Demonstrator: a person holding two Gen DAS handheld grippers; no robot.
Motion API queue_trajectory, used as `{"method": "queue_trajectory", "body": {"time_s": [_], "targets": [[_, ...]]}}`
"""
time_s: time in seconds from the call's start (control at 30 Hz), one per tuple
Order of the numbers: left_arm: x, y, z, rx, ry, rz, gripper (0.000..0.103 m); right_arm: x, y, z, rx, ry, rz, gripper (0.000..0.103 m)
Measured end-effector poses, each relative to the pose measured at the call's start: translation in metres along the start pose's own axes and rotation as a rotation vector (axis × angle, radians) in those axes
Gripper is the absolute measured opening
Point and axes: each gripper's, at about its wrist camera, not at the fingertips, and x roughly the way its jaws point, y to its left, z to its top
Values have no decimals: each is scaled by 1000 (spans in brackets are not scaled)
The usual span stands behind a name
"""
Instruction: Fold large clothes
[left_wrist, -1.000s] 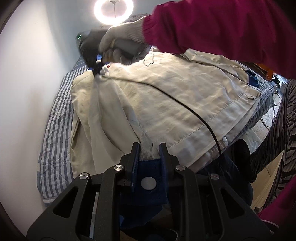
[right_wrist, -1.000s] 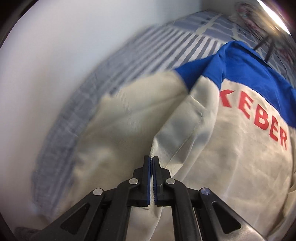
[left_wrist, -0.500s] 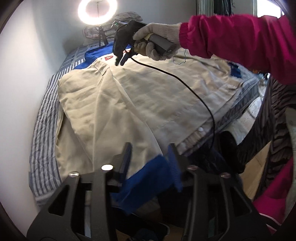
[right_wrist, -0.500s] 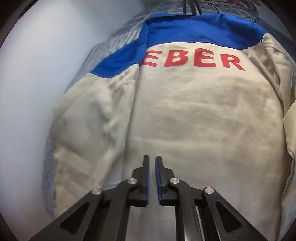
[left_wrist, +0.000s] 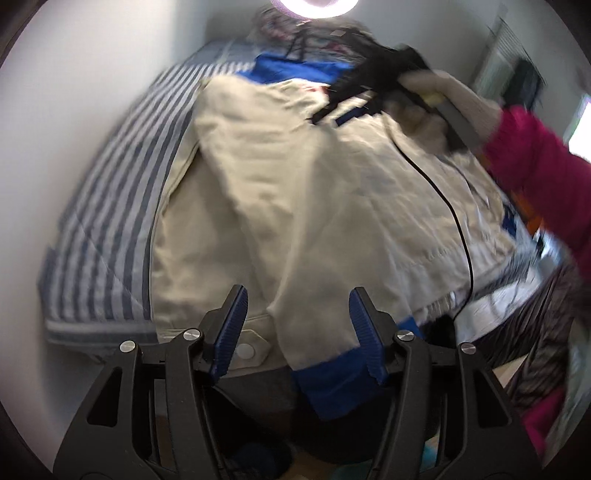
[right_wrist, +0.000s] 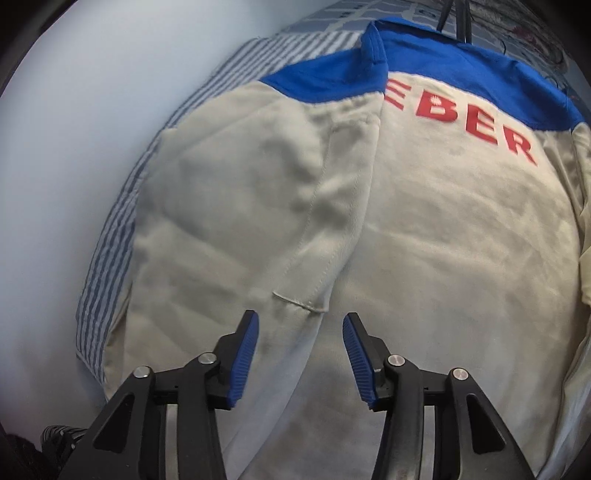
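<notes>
A large cream jacket (left_wrist: 306, 199) with blue shoulders and red lettering (right_wrist: 461, 118) lies back-up on a striped bed. One sleeve is folded in along its left side; its blue cuff (left_wrist: 332, 373) hangs over the near bed edge. My left gripper (left_wrist: 297, 325) is open and empty, just above the sleeve end and cuff. My right gripper (right_wrist: 300, 354) is open and empty over the folded sleeve near the jacket's upper left; it also shows in the left wrist view (left_wrist: 369, 85), blurred, above the jacket's far part.
The blue-and-white striped sheet (left_wrist: 110, 206) runs along a white wall (right_wrist: 74, 147) on the left. A ring light (left_wrist: 310, 3) on a stand is beyond the bed head. A black cable (left_wrist: 458, 229) trails across the jacket. Zebra-patterned fabric (left_wrist: 532, 332) is at right.
Both grippers have opened and let go of the sleeve: the left released the blue cuff, the right released the cream fabric. The sleeve now lies flat along the jacket.
</notes>
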Motion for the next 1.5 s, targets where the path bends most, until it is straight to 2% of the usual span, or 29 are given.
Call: {"method": "queue_trajectory", "body": {"time_s": [0.03, 0.07, 0.1, 0.17, 0.2, 0.27, 0.33, 0.37, 0.4, 0.57, 0.67, 0.8, 0.93, 1.0, 1.13, 1.17, 1.2, 1.27, 1.33, 1.5], "targets": [[1, 6, 2, -29, -3, -7, 59, 3, -2, -3, 10, 7, 40, 26], [2, 12, 6, -58, -3, -12, 59, 6, -3, -6, 9, 10, 71, 9], [4, 18, 9, -83, -1, -16, 59, 5, -3, -10, -8, 5, 71, 2], [7, 21, 11, -97, -1, -7, 57, -1, -3, -16, -65, -21, 48, 1], [10, 20, 12, -96, 2, 0, 55, -2, -6, -19, -87, -13, -2, 1], [19, 19, 13, -86, 24, 7, 41, -2, -13, -23, -111, 18, -125, 2], [26, 19, 13, -87, 33, 24, 41, -11, -13, -22, -128, 17, -149, 12], [28, 19, 13, -85, 36, 34, 41, -23, -11, -20, -129, -8, -159, 27], [30, 20, 13, -84, 36, 56, 41, -34, -6, -17, -137, -41, -163, 37], [30, 31, 18, -124, 30, 99, 41, -72, 36, 9, -227, -156, -68, 39], [29, 40, 18, -151, 28, 116, 41, -71, 76, 41, -288, -200, -47, 49], [31, 46, 21, -162, 25, 132, 41, -38, 122, 90, -325, -200, -11, 49], [36, 50, 36, -143, 16, 159, 41, -19, 149, 115, -369, -193, -7, 49], [39, 50, 48, -107, 7, 179, 41, -2, 160, 128, -396, -182, -30, 49], [49, 57, 67, -99, 9, 166, 41, 35, 172, 146, -435, -139, -84, 49], [52, 59, 71, -101, 10, 164, 41, 40, 172, 147, -444, -125, -90, 47], [55, 60, 76, -98, 11, 165, 41, 48, 172, 148, -460, -106, -106, 40], [61, 63, 83, -83, 10, 185, 41, 57, 166, 148, -495, -73, -133, 35], [69, 70, 86, -80, 23, 199, 41, 59, 156, 145, -518, -55, -131, 35], [88, 93, 82, -145, 95, 224, 41, 55, 125, 141, -568, -23, -149, 34]]}}
